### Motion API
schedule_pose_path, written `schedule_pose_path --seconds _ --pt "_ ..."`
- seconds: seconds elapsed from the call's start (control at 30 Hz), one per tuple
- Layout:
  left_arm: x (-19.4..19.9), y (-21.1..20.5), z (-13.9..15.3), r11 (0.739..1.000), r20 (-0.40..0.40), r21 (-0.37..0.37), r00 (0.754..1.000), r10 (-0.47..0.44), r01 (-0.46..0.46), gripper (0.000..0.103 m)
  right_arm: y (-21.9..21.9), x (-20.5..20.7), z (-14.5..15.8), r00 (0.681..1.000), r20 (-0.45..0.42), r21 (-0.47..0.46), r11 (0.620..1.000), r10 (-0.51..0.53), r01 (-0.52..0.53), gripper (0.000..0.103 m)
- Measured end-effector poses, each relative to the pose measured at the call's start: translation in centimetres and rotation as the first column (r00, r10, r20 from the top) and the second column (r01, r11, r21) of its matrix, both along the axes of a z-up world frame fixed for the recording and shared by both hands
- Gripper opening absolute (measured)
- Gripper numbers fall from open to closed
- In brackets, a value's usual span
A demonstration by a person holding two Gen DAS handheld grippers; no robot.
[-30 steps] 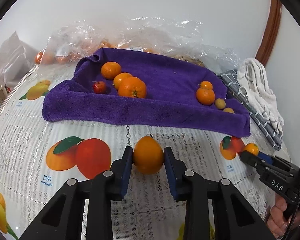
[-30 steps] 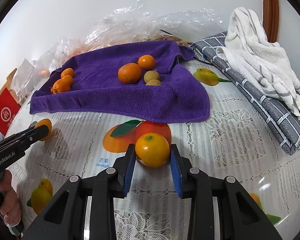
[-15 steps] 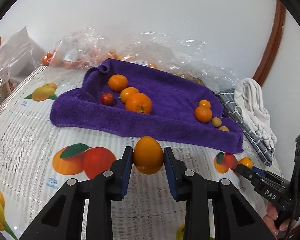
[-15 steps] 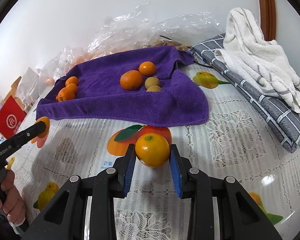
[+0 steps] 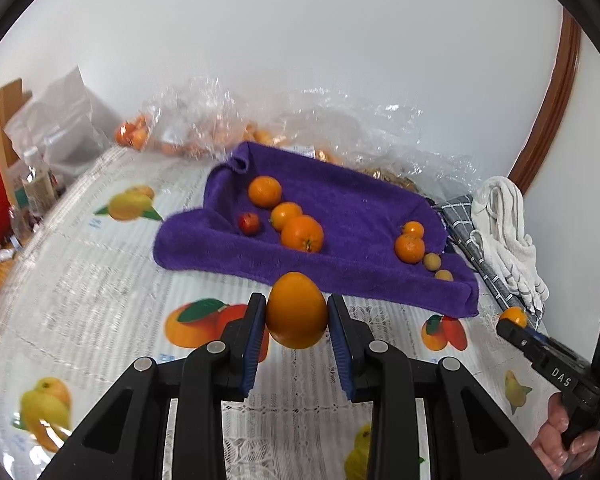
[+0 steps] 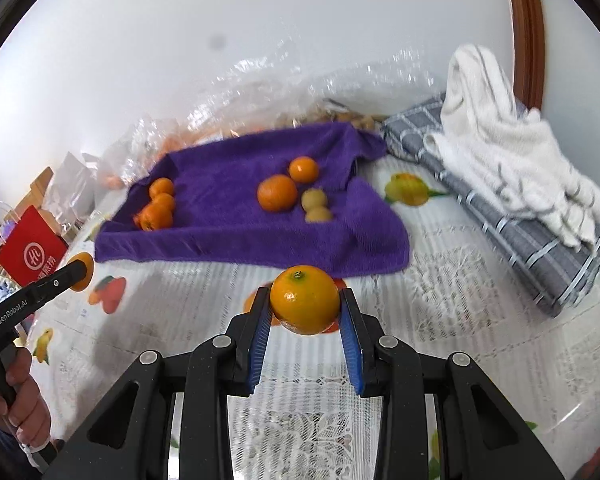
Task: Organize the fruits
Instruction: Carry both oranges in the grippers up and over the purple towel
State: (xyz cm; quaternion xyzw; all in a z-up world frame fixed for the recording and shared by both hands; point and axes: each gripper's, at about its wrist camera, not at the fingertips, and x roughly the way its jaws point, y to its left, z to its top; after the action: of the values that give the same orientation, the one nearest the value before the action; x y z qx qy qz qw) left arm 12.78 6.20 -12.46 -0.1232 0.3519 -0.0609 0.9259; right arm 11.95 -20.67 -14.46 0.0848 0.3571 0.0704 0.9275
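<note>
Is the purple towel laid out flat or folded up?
Mostly spread out. The purple towel lies open on the table with fruit on it; only its edges and back corner are bunched and curled up.

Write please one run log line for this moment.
left gripper: jaws shut on orange | right gripper: jaws shut on second orange | both above tablecloth, before purple towel

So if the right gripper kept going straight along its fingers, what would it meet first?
Probably the near edge of the purple towel, ahead of the orange held by the right gripper; depth is uncertain, so possibly the tablecloth first.
</note>
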Motion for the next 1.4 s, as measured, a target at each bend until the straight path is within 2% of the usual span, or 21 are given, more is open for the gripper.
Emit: schedule_pose_path --seconds 0.47,0.77,1.13,1.4 --pt "-1.9 -0.9 7.9 0.998 0.106 0.048 0.994 0.032 -0.037 0.03 -0.7 -1.6 5.2 0.996 0.083 -0.02 1.0 0.017 -0.015 0.033" --pt "-0.3 -1.0 11.1 0.997 0.14 0.068 0.99 0.019 -0.029 0.03 -1.5 0.2 7.0 0.997 0.072 -0.013 1.0 -0.002 0.003 0.033" --pt "5.0 0.1 11.1 0.995 0.106 0.082 0.993 0.045 -0.054 0.03 -0.6 5.5 10.1 0.995 0.092 -0.048 0.999 0.029 -0.024 0.033" --pt "9.1 3.1 9.5 0.99 0.057 0.076 0.991 0.119 -0.123 0.03 -0.3 10.6 9.5 0.997 0.072 -0.018 0.999 0.03 -0.029 0.033"
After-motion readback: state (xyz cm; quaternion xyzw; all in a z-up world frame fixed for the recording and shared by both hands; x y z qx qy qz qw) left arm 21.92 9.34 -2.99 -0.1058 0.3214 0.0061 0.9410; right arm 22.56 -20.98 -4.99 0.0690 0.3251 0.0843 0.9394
